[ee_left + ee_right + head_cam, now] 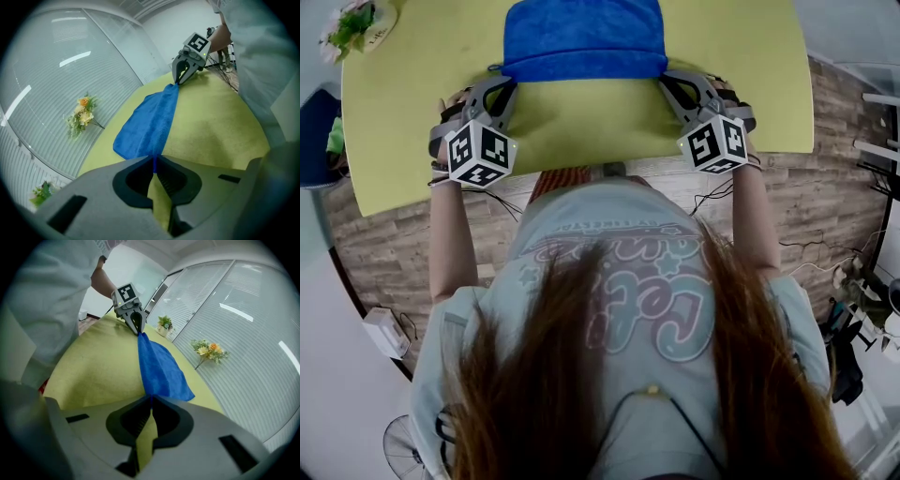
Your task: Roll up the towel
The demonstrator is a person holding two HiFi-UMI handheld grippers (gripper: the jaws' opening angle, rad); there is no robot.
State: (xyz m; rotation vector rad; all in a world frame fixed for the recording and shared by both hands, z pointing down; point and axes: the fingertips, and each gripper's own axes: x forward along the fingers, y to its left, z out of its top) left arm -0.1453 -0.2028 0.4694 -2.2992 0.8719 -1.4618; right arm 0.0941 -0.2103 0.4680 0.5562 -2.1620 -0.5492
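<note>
Both left tongs and right tongs tight on near corners of blue towel, atop yellow-green table.

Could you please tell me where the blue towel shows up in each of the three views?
Head view: towel at top centre.
Left gripper view: towel in the middle, running up to the right.
Right gripper view: towel in the middle, running up and slightly left.
Shared landmark: the yellow table under it in all three.
</note>
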